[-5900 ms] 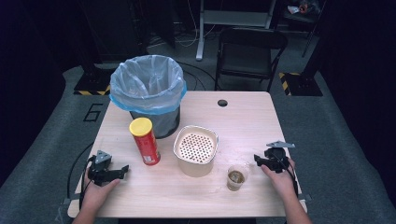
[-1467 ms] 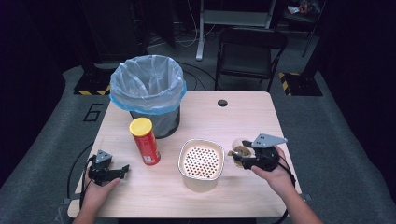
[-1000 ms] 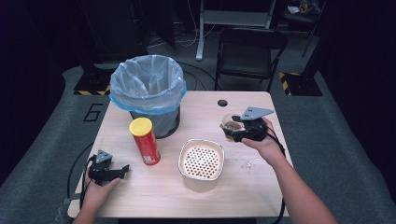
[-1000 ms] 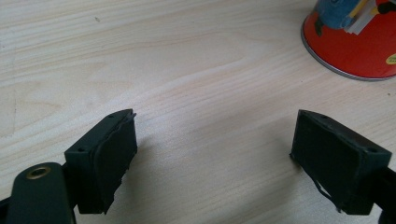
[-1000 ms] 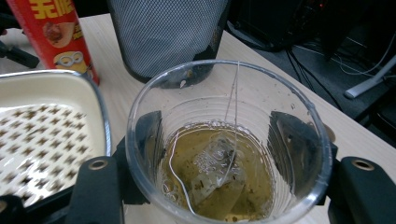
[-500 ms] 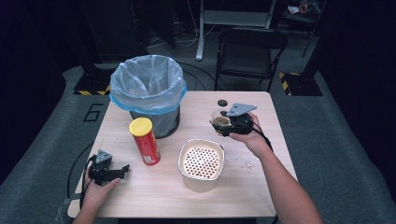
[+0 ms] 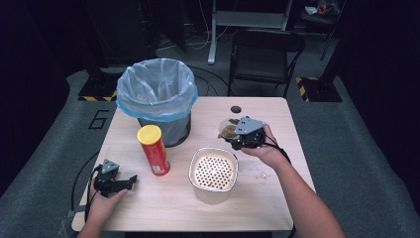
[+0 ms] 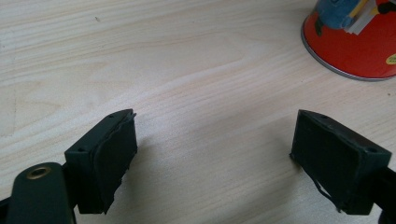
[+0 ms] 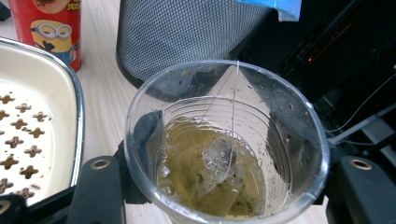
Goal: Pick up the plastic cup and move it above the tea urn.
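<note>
A clear plastic cup point(image 9: 224, 149) with yellowish tea and a tea bag on a string is clamped between the jaws of my right gripper point(image 9: 224, 163). From above, that gripper point(image 7: 236, 135) holds the cup point(image 7: 227, 131) over the table, between the cream container point(image 7: 213, 173) and the mesh bin point(image 7: 157, 99). My left gripper point(image 7: 130, 180) rests near the table's front left corner. Its jaws stand wide apart on bare wood with nothing between them point(image 8: 215, 154). The red chip can point(image 7: 153, 148) stands upright just beyond it.
The cream container has a perforated insert point(image 9: 18, 140). The black mesh bin with a blue liner point(image 7: 156, 87) stands at the back left. A small black disc point(image 7: 236, 109) lies near the far edge. Droplets point(image 7: 260, 173) mark the wood at the right. A chair point(image 7: 262, 54) stands behind the table.
My right gripper has carried the cup from the table's right side up and leftward toward the bin. The left gripper has stayed put.
</note>
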Demonstrator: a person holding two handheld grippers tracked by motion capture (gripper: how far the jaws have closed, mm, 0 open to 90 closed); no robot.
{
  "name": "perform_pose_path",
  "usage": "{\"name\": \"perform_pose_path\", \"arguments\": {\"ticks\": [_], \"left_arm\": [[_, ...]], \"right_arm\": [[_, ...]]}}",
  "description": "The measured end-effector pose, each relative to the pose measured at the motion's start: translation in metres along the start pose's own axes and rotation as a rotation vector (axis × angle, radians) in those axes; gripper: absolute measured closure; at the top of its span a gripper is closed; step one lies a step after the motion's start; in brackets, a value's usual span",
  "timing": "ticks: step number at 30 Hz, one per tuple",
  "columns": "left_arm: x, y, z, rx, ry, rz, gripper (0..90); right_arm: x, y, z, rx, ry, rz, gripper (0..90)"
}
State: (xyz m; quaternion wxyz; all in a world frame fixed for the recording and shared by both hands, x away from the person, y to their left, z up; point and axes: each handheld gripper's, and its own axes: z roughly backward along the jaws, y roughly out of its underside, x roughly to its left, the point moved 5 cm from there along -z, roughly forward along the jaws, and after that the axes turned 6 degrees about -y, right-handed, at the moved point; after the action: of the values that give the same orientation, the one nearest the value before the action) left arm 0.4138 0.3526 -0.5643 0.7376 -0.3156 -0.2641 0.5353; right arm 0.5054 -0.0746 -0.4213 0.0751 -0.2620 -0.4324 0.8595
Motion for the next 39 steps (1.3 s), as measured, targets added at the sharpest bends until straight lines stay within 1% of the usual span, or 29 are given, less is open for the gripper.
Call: {"name": "perform_pose_path", "arguments": {"ticks": [1,3,4,5,6,7,8,10,11,12,16,17,18,20,24,25,26,27,28,30,31,32,33,34,35,36,37,39], "left_arm": [[0.000,0.000,0.000,0.000,0.000,0.000,13.8],[0.000,0.000,0.000,0.000,0.000,0.000,13.8],[0.000,0.000,0.000,0.000,0.000,0.000,13.8],[0.000,0.000,0.000,0.000,0.000,0.000,13.8],[0.000,0.000,0.000,0.000,0.000,0.000,13.8],[0.000,0.000,0.000,0.000,0.000,0.000,13.8],[0.000,0.000,0.000,0.000,0.000,0.000,13.8],[0.000,0.000,0.000,0.000,0.000,0.000,13.8],[0.000,0.000,0.000,0.000,0.000,0.000,13.8],[0.000,0.000,0.000,0.000,0.000,0.000,13.8],[0.000,0.000,0.000,0.000,0.000,0.000,13.8],[0.000,0.000,0.000,0.000,0.000,0.000,13.8],[0.000,0.000,0.000,0.000,0.000,0.000,13.8],[0.000,0.000,0.000,0.000,0.000,0.000,13.8],[0.000,0.000,0.000,0.000,0.000,0.000,13.8],[0.000,0.000,0.000,0.000,0.000,0.000,13.8],[0.000,0.000,0.000,0.000,0.000,0.000,13.8],[0.000,0.000,0.000,0.000,0.000,0.000,13.8],[0.000,0.000,0.000,0.000,0.000,0.000,13.8],[0.000,0.000,0.000,0.000,0.000,0.000,13.8],[0.000,0.000,0.000,0.000,0.000,0.000,13.8],[0.000,0.000,0.000,0.000,0.000,0.000,13.8],[0.000,0.000,0.000,0.000,0.000,0.000,13.8],[0.000,0.000,0.000,0.000,0.000,0.000,13.8],[0.000,0.000,0.000,0.000,0.000,0.000,13.8],[0.000,0.000,0.000,0.001,0.001,0.000,13.8],[0.000,0.000,0.000,0.001,0.001,0.000,13.8],[0.000,0.000,0.000,0.001,0.001,0.000,13.8]], "right_arm": [[0.000,0.000,0.000,0.000,0.000,0.000,36.8],[0.004,-0.004,0.001,0.019,0.018,0.065,37.0],[0.006,-0.004,0.000,0.027,0.022,0.085,37.1],[0.006,-0.004,0.000,0.027,0.022,0.085,37.1],[0.009,-0.005,-0.001,0.039,0.023,0.118,37.2],[0.009,-0.005,-0.001,0.039,0.023,0.118,37.2],[0.011,-0.006,-0.002,0.051,0.027,0.153,37.2],[0.013,-0.008,-0.002,0.054,0.034,0.177,37.3],[0.013,-0.008,-0.002,0.054,0.034,0.177,37.3],[0.016,-0.010,-0.002,0.048,0.041,0.200,37.4],[0.020,-0.015,0.000,0.045,0.053,0.245,37.5],[0.020,-0.015,0.000,0.045,0.053,0.245,37.5],[0.024,-0.017,0.002,0.052,0.060,0.278,37.5],[0.028,-0.020,0.003,0.057,0.070,0.327,37.5],[0.038,-0.025,0.005,0.078,0.076,0.411,37.6],[0.040,-0.027,0.006,0.085,0.078,0.445,37.6],[0.045,-0.028,0.006,0.101,0.085,0.487,37.7],[0.047,-0.029,0.006,0.112,0.089,0.514,37.8],[0.051,-0.029,0.006,0.130,0.098,0.555,37.9],[0.058,-0.029,0.004,0.170,0.120,0.647,38.0],[0.063,-0.029,0.003,0.194,0.136,0.702,38.1],[0.066,-0.030,0.003,0.207,0.142,0.745,38.2],[0.069,-0.031,0.002,0.213,0.165,0.787,38.4],[0.071,-0.031,0.002,0.225,0.177,0.821,38.5],[0.075,-0.031,0.001,0.253,0.204,0.896,38.6],[0.079,-0.031,0.000,0.276,0.225,0.957,38.6],[0.079,-0.031,0.000,0.276,0.225,0.957,38.6],[0.084,-0.033,-0.001,0.312,0.257,1.045,38.7]]}}
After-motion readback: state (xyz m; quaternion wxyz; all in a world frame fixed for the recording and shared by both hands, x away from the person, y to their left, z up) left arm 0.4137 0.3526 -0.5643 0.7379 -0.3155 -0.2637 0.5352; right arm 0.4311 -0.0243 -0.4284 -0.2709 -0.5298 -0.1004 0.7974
